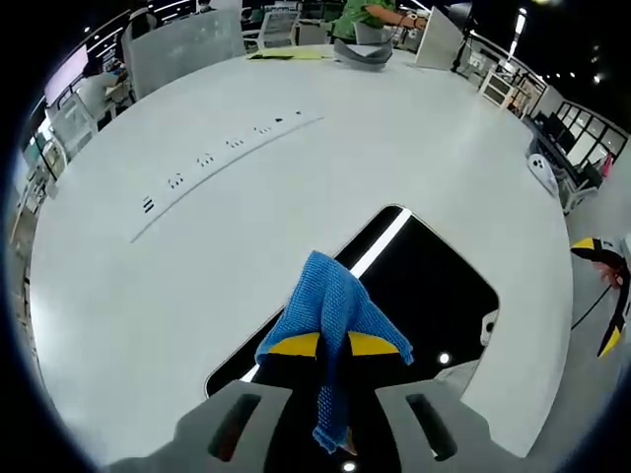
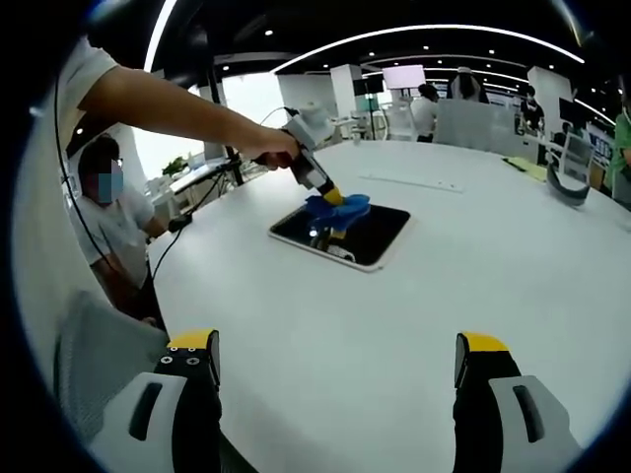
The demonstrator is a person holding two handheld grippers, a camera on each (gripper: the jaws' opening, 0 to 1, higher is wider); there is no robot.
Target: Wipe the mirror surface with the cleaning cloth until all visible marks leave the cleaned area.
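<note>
A dark mirror [image 1: 414,286] with a pale rim lies flat on the white table [image 1: 197,256]; it mirrors ceiling lights. My left gripper [image 1: 333,344] is shut on a blue knitted cleaning cloth [image 1: 330,305], which hangs over its yellow-tipped fingers just above the mirror's near part. In the right gripper view the mirror [image 2: 370,235] lies mid-table, with the left gripper [image 2: 330,197] and the cloth [image 2: 335,210] over its left part, held by a person's outstretched arm. My right gripper [image 2: 335,360] stands open near the table's front, well away from the mirror, with nothing between its fingers.
A long strip with dark marks [image 1: 222,158] lies on the table beyond the mirror. A grey object [image 1: 363,54] and yellow sheet [image 1: 291,54] sit at the far edge beside a person in green. Chairs, desks and seated people [image 2: 113,222] ring the table.
</note>
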